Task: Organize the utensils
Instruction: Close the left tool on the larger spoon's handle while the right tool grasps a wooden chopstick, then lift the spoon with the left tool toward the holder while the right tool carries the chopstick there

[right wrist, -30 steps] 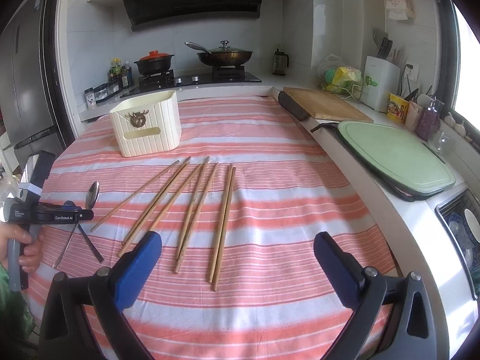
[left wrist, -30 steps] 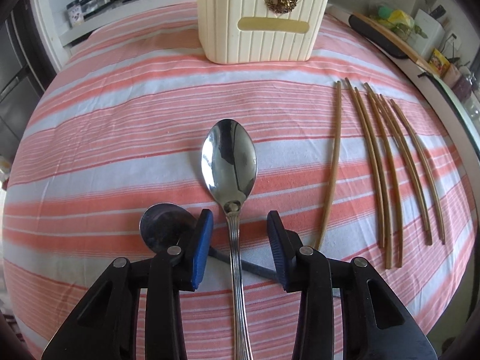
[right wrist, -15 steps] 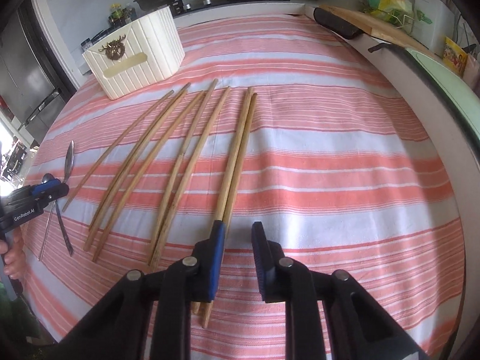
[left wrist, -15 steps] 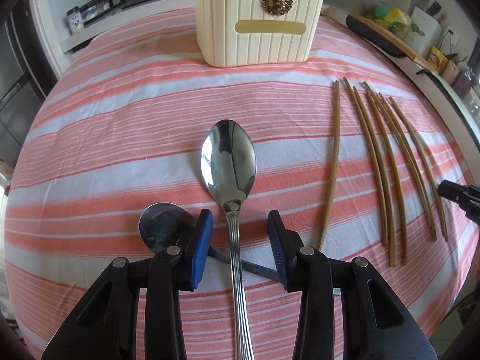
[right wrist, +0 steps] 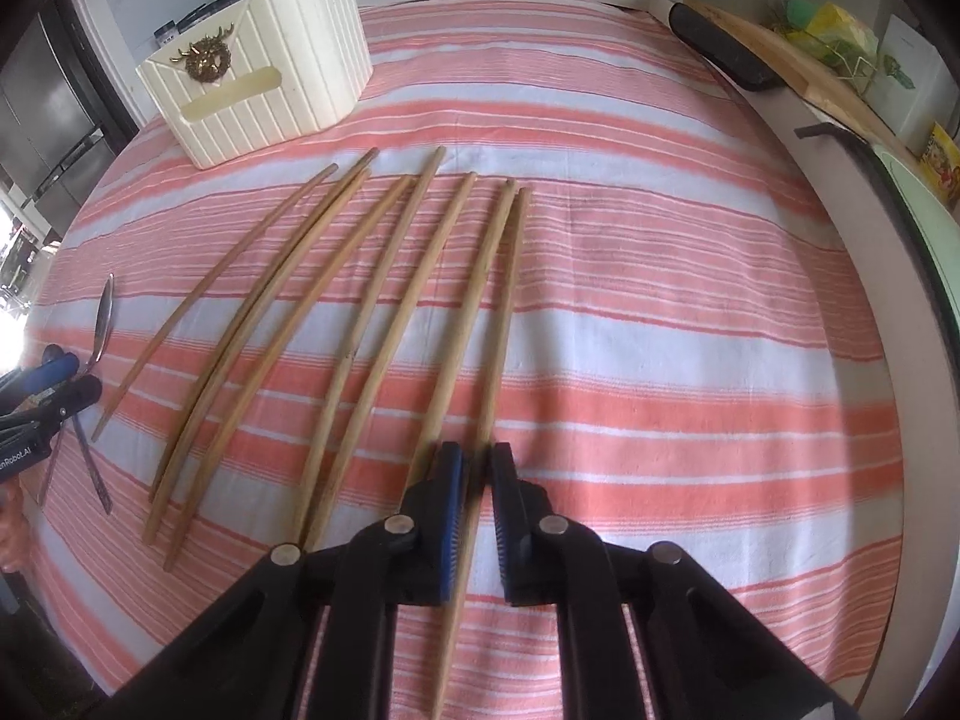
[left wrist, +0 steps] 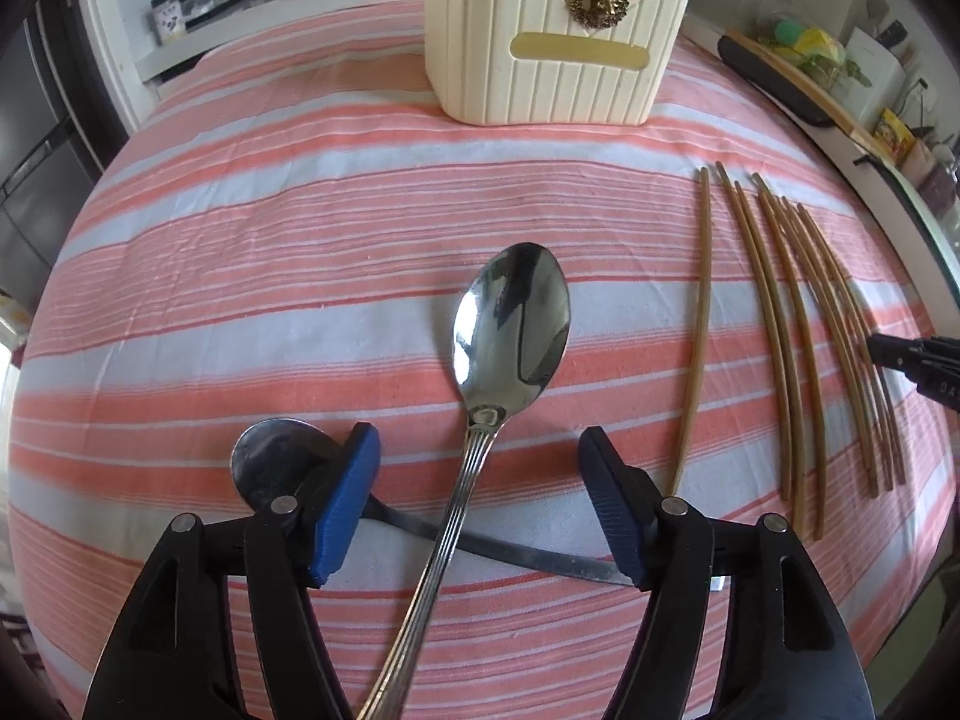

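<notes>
A large steel spoon [left wrist: 513, 324] lies on the striped cloth, its handle running between the jaws of my left gripper [left wrist: 477, 462]. Those jaws are opening and the pads stand clear of the handle. A smaller spoon [left wrist: 270, 462] lies crossed beneath it. Several wooden chopsticks [right wrist: 336, 312] lie fanned out in front of the cream utensil holder [right wrist: 264, 78]. My right gripper [right wrist: 477, 459] is shut on the near end of the rightmost chopstick [right wrist: 509, 312]. The holder [left wrist: 552, 42] stands upright at the far end of the cloth.
A wooden cutting board [right wrist: 780, 60] and a green board sit on the counter along the right edge. Jars and a stove line the back counter. My left gripper [right wrist: 69, 381] and a hand [right wrist: 9, 534] show at the far left of the right wrist view.
The right gripper came down over the chopsticks and went from wide open to shut on the rightmost one. The left jaws spread wider around the spoon handle without the hand shifting.
</notes>
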Demonstrator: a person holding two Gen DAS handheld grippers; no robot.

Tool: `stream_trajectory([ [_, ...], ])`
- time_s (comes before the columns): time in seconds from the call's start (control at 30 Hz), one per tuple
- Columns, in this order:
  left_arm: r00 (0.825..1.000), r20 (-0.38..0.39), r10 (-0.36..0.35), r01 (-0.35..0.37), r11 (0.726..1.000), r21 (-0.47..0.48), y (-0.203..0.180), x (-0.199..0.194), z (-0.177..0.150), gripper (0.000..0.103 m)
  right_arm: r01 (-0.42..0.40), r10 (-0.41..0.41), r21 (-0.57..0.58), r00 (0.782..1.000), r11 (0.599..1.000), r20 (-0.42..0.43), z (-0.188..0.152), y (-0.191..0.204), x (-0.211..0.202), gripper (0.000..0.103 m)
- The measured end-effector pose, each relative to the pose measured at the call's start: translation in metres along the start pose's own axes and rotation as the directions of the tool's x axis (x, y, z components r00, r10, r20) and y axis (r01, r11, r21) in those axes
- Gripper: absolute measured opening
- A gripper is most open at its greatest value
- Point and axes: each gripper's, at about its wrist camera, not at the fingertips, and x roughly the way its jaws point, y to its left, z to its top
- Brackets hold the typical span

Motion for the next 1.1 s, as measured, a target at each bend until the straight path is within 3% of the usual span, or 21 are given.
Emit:
stream_trajectory([
  [0.17,0.999,-0.021,0.026,-0.026,1.000,0.016,-0.007,0.009,0.011,0.087,0.008,-0.008,-0.019,1.000,1.000,-0.005,0.020,0.002,0.009,0.010],
  [0.37,0.998,-0.049,0.036,-0.033,0.998,0.060,-0.005,0.021,0.031,0.088,-0.066,0.067,0.020,0.997,0.998,-0.032,0.057,-0.010,0.026,0.011],
  [0.43,0.998,-0.062,0.032,-0.027,0.997,0.074,-0.004,0.024,0.037,0.082,-0.087,0.088,0.025,0.995,0.996,-0.040,0.068,-0.016,0.031,0.010],
  [0.53,0.997,-0.069,0.020,-0.012,0.993,0.114,-0.007,0.025,0.045,0.061,-0.101,0.102,0.018,0.993,0.995,-0.053,0.087,-0.015,0.042,0.007],
  [0.57,0.998,-0.067,0.011,-0.002,0.991,0.134,-0.010,0.025,0.046,0.042,-0.107,0.108,0.015,0.993,0.994,-0.051,0.092,-0.013,0.045,0.007],
  [0.7,0.998,-0.061,-0.004,0.012,0.991,0.132,-0.009,0.023,0.054,0.041,-0.121,0.123,0.044,0.992,0.992,-0.042,0.111,-0.014,0.055,0.007],
  [0.9,0.995,0.068,-0.068,0.065,0.996,0.057,0.008,-0.025,0.053,0.041,-0.118,0.116,0.024,0.989,0.993,0.091,0.104,-0.009,0.013,0.006],
  [1.1,0.962,0.249,-0.117,0.118,0.993,0.009,0.020,-0.098,0.035,0.041,-0.095,0.113,-0.084,0.961,0.992,0.251,0.060,0.015,-0.070,0.006],
])
